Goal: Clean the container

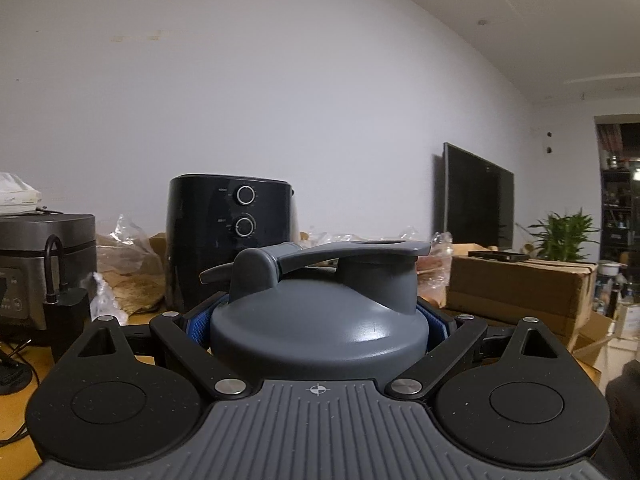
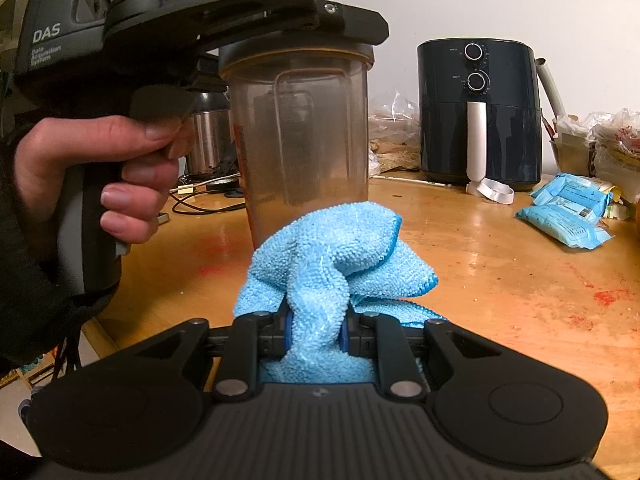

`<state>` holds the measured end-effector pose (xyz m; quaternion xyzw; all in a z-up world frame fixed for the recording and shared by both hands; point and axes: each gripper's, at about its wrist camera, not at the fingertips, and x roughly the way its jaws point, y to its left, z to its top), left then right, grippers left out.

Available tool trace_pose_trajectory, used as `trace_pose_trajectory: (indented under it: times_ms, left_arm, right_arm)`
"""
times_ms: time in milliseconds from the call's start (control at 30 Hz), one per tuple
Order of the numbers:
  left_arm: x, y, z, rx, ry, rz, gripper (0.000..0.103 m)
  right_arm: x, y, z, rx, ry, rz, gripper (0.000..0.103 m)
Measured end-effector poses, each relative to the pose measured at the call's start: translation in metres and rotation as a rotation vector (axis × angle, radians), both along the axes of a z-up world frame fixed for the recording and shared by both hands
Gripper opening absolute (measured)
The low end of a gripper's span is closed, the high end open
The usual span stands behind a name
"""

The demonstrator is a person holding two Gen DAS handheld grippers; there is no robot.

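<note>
Gripping the shaker container by its grey lid in my left claw, I hold it upright above the wooden tabletop, its blue pads pressed against either side of the lid. My hand shows in the right wrist view, wrapped around that claw's handle with a finger on the trigger. My right claw is clenched on a bunched blue microfibre cloth, which puffs out ahead of the pads and sits just in front of the container's lower wall; whether it touches the plastic I cannot tell. The cloudy, translucent wall looks smeared, and red specks and stains dot the tabletop. A black air fryer stands against the wall behind, with blue packets lying to its right and a steel pot half hidden behind the container. By my reading, the wiping stage is in hand: cloth and container are both secured and brought together, with the outside of the wall the likely first target. The next move calls for pressing the cloth firmly onto the plastic and rubbing, while my left claw keeps the lid steady so the body neither twists loose nor slips.
</note>
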<state>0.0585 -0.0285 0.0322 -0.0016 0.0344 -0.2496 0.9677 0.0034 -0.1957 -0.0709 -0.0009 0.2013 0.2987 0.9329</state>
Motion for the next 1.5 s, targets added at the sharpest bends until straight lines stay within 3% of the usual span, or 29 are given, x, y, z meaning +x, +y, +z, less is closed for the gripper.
trace_pose_trajectory:
  times_ms: [433,1500]
  left_arm:
    - [0.003,0.001,-0.003,0.003,-0.013,-0.030,0.095]
    - [0.023,0.024,-0.005,0.001,-0.010,-0.294,0.095]
  right_arm:
    - [-0.003,-0.001,-0.001,-0.001,-0.002,0.000,0.026]
    - [-0.003,-0.002,0.000,0.004,0.001,-0.003,0.027]
